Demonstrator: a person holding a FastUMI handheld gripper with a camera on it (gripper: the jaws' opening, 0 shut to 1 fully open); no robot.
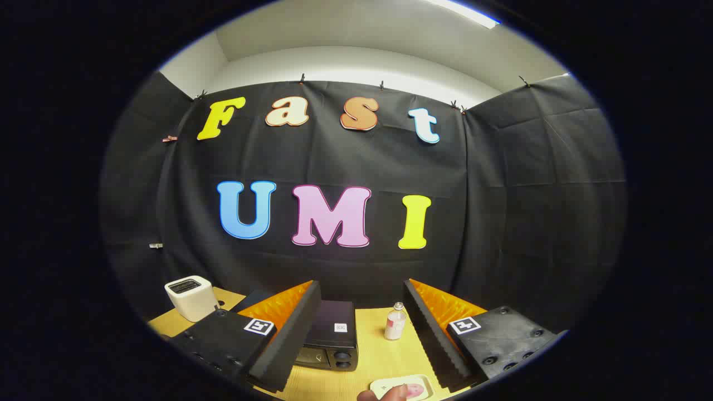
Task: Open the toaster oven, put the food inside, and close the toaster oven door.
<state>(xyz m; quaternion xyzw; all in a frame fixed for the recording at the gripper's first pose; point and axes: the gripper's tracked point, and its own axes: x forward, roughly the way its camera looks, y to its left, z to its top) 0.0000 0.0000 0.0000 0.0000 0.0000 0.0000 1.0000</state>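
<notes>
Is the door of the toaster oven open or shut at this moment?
Shut. The toaster oven shows its door flat against the front, knobs beside it. The gripper has its jaws wide apart, holding nothing.

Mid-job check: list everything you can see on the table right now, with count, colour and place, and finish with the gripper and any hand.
table: one, light wood, under everything.
toaster oven: one, black, beyond the fingers, partly behind one of them, door looks closed.
white box appliance: one, white, far back on the table, beside the toaster oven.
bottle: one, small, clear with pale pink content, between the fingers, farther back.
tray: one, pale, just ahead of the fingers, holding pink food.
fingertip: one, a person's, at the tray's near edge.
gripper: one, fingers spread open, holding nothing.
</notes>
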